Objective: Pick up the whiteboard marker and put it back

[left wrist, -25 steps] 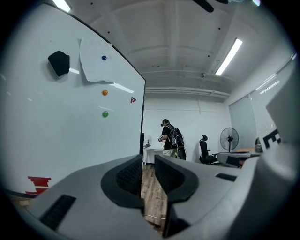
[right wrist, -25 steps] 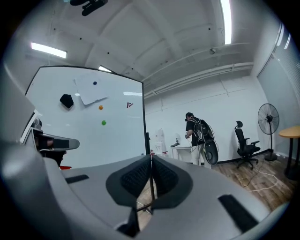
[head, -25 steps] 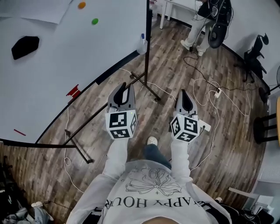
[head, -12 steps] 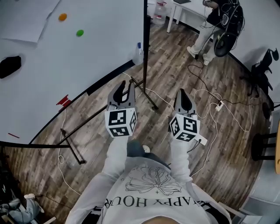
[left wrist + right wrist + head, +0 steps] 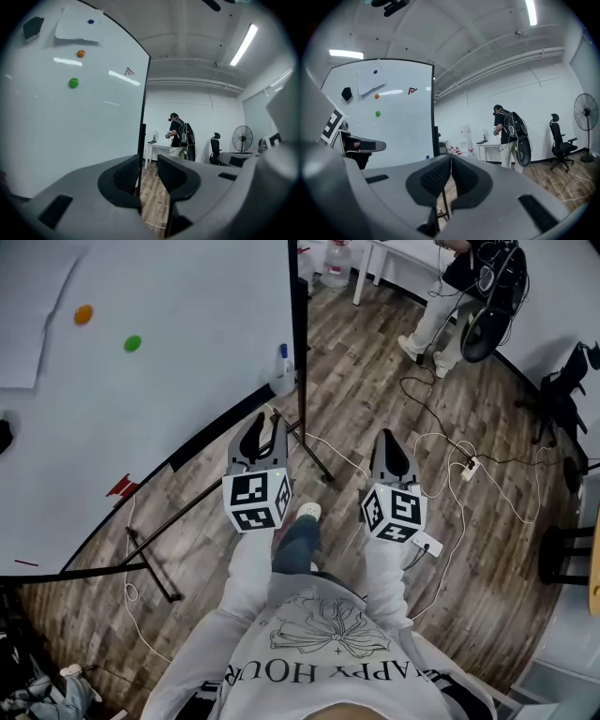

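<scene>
A blue-capped whiteboard marker (image 5: 282,354) stands in a pale holder at the lower right corner of the whiteboard (image 5: 141,409). It also shows as a small blue marker tip (image 5: 427,157) in the right gripper view. My left gripper (image 5: 265,426) hovers over the floor below that corner, its jaws a little apart and empty; the left gripper (image 5: 149,164) faces the board's edge. My right gripper (image 5: 393,440) is held further right, shut with nothing in it; the right gripper (image 5: 451,160) has its pads touching.
The board's black stand legs (image 5: 314,451) and white cables (image 5: 441,442) cross the wood floor. A red item (image 5: 120,487) lies on the board's tray. Orange magnet (image 5: 83,314) and green magnet (image 5: 132,343) stick to the board. A person (image 5: 441,296) stands at the back by a fan (image 5: 487,329).
The head view has shifted so the board and its marker holder slid left and down, closer to the left gripper. Both grippers keep their pose and state.
</scene>
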